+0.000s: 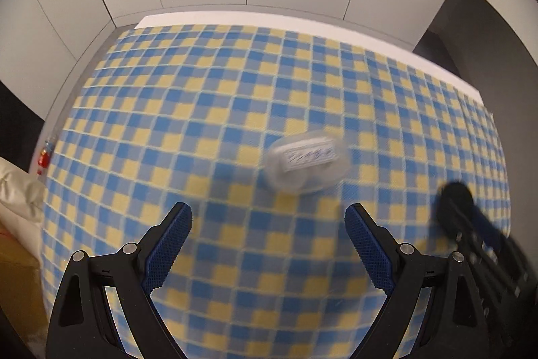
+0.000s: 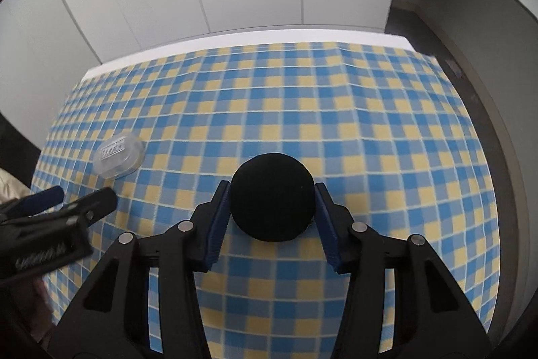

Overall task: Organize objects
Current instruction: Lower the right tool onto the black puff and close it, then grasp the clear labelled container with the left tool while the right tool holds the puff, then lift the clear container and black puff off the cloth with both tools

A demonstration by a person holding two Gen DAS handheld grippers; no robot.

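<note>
**Clear box ahead of the spread left jaws; black ball pinched on the right**

A small clear box [image 1: 305,161] is seen lying on the checked cloth [image 1: 201,110] of the desk, just ahead of the left gripper [image 1: 269,217] and slightly to the right of its centre line. The long axis of the box runs roughly crosswise to the fingers, tilted a little. The left jaws are spread wide and nothing is held between them; the box is near but not touched. The left gripper is clearly the nearer of the two to it, so a short forward reach with a slight rightward correction is judged to be what the pickup turns on.

The box appears to be thin translucent plastic with rounded ends and a white printed label on top; the print cannot be read. Such smooth plastic is likely to slip under ribbed pads.

In the right wrist view, a black ball [image 2: 273,196] is pinched between the blue ribbed pads of the right gripper [image 2: 272,190], above the cloth. Its surface looks matte and soft, possibly foam. The cloth is woven in blue and yellow squares.
</note>
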